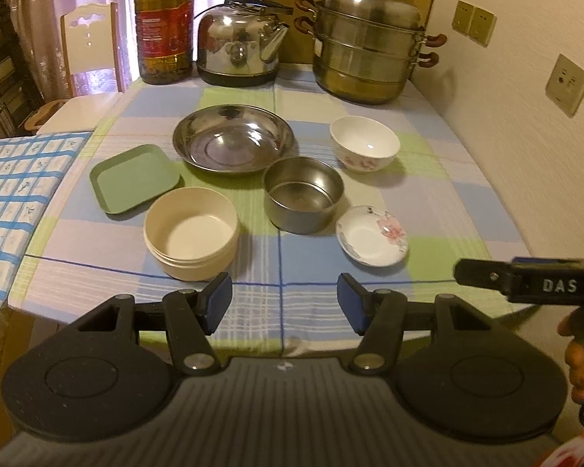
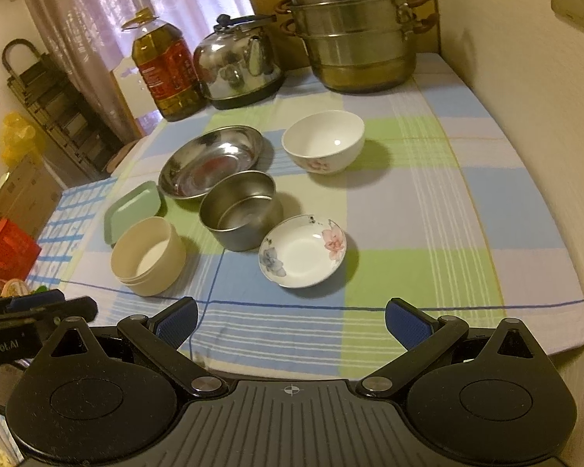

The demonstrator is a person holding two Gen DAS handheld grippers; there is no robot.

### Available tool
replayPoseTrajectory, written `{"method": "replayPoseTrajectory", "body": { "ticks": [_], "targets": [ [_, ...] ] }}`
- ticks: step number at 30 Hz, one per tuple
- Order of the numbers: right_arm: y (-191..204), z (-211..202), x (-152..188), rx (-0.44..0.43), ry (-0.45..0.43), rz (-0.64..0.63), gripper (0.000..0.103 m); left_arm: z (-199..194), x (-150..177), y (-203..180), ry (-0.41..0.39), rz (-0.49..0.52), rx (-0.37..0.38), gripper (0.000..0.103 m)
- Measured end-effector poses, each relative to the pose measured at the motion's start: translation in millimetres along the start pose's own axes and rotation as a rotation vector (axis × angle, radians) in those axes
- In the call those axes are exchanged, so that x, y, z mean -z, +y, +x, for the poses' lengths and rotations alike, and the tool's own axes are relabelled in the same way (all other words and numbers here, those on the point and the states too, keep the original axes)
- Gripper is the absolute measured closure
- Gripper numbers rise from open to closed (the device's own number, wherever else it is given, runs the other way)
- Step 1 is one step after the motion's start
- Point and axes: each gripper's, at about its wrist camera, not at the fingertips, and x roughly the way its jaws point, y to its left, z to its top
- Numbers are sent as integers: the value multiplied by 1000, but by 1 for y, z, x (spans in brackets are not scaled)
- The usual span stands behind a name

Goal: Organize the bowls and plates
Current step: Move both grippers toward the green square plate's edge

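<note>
Six dishes lie on the checked tablecloth: a green square plate point(image 1: 134, 179) point(image 2: 133, 207), a wide steel plate point(image 1: 233, 139) point(image 2: 210, 160), a cream round bowl point(image 1: 191, 232) point(image 2: 148, 255), a steel bowl point(image 1: 303, 193) point(image 2: 240, 209), a white flowered bowl point(image 1: 364, 143) point(image 2: 323, 141) and a small flowered saucer point(image 1: 371, 235) point(image 2: 303, 250). My left gripper point(image 1: 284, 303) stands open over the table's near edge, just short of the cream bowl. My right gripper point(image 2: 291, 325) is open too, near the front edge below the saucer. Both hold nothing.
At the back stand an oil bottle point(image 1: 163, 25), a steel kettle point(image 1: 241, 44) and a stacked steamer pot point(image 1: 370, 43). A wall with sockets point(image 1: 566, 83) runs along the right. A chair point(image 1: 91, 50) and a blue-checked surface point(image 1: 15, 194) lie left.
</note>
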Motion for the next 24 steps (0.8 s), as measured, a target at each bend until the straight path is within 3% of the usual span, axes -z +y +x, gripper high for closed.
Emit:
{"method": "replayPoseTrajectory", "body": {
  "ticks": [9,15,24],
  "targets": [
    [10,12,-15,-46,-47,53,1,17,-19,44,-7,-21,-38,45],
    [52,39,-35,-121,-62,41,1,33,-40,89,-15,-8,-58,45],
    [123,104,-69,-156,-40,46,1,74,-82,177,4,1,-68,45]
  ]
}}
